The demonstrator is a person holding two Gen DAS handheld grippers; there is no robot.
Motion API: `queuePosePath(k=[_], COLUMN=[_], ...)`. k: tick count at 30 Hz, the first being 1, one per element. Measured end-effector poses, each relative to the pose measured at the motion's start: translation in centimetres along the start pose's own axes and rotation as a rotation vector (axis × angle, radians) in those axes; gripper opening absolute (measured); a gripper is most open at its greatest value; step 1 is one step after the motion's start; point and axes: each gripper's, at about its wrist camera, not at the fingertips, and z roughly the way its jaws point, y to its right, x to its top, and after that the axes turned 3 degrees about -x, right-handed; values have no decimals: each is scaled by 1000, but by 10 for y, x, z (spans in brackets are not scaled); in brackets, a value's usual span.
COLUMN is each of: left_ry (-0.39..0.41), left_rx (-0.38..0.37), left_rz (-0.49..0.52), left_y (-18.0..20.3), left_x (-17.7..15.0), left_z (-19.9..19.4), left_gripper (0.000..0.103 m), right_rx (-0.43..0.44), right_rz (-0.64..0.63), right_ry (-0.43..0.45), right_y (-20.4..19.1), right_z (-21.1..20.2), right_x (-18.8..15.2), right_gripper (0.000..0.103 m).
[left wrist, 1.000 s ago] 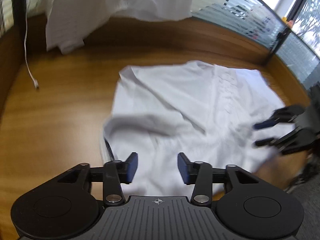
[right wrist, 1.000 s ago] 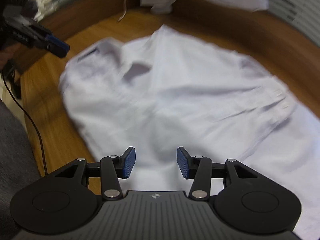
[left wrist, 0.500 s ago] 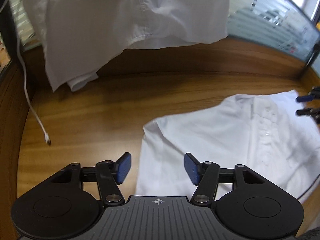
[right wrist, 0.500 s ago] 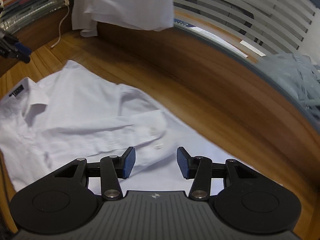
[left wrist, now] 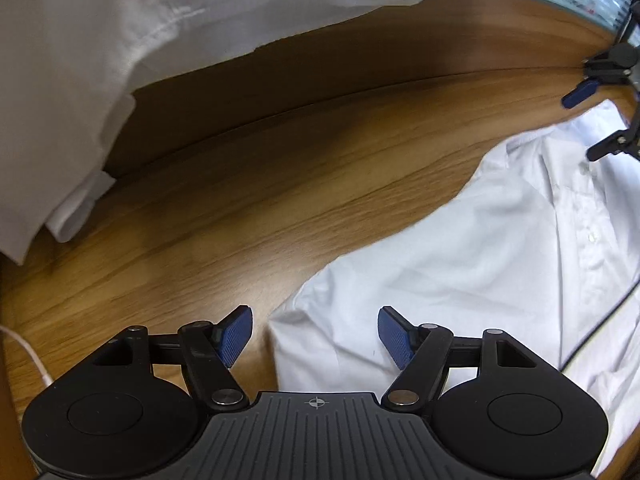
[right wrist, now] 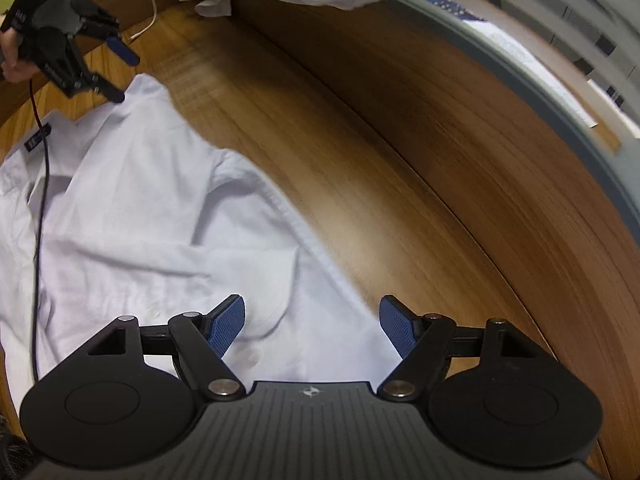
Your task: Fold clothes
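The white shirt lies spread on the wooden table, front up, with its button placket and small buttons showing. In the right wrist view the same shirt shows a collar with a dark label at the far left, a sleeve folded across the body, and a cuff just ahead of the camera. The cloth is creased and rumpled, not yet squared. Its far edge runs diagonally, leaving a broad strip of bare wood between the shirt and the raised wooden back edge of the table. In the left wrist view bare wood also lies open to the left of the shirt's corner.

The left gripper hovers over that near corner, its blue-padded fingers wide and opening; the corner lies below the gap, with no pad pressing on it. The right gripper hangs over the cuff area, fingers wide and opening, nothing clamped. Each gripper also appears at the far edge of the other's view.

Count: one shirt laid flat; one further white garment draped over the back edge, its hem reaching the tabletop; two grippers. A white cable trails on the table near that garment, and a thin dark cable crosses the shirt's collar side.
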Motion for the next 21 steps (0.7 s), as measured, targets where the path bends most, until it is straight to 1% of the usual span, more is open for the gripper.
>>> queuePosePath(k=[2,4,5,6,8,13,14,16,17,18,20,21], left_ry=[1,2,2,2,8,3,0,-7,-6,-6,-5,-4], left_rx=[-19,-30,-33,-33,-42,-61,-60,-58,-58,-58,-58,-58], left_rz=[-16,-32,-41,-52,-66,-104,-107,-102,-100,-99,-96,-94], left_y=[-3,-7,-10,-12,-15,-22,-22,-22,-25,-25,-25,-25], left_x=[2,3,3,2,1,0,0,-1,-1,-2,-4,-5], left_z=[5,9,10,11,12,15,17,18,17,17,16,16], left_gripper=[70,62,53,50,47,45,45,45,45,45,45,45], right_rx=[51,88,104,116,137,162,166,171,169,159,139,134], right_rz=[13,3,0,1,13,41,37,27,25,20,11,8], right_ry=[-21,-43,-51,-54,-52,-44,-51,-65,-71,-75,-82,-86], right_y=[12,18,21,23,28,36,38,39,40,41,44,45], right_z=[10,20,24,27,31,37,38,41,41,42,41,41], right_x=[6,10,12,14,17,25,25,26,26,25,23,21], right_gripper=[80,80,79,75,74,73,71,59,51,47,40,40])
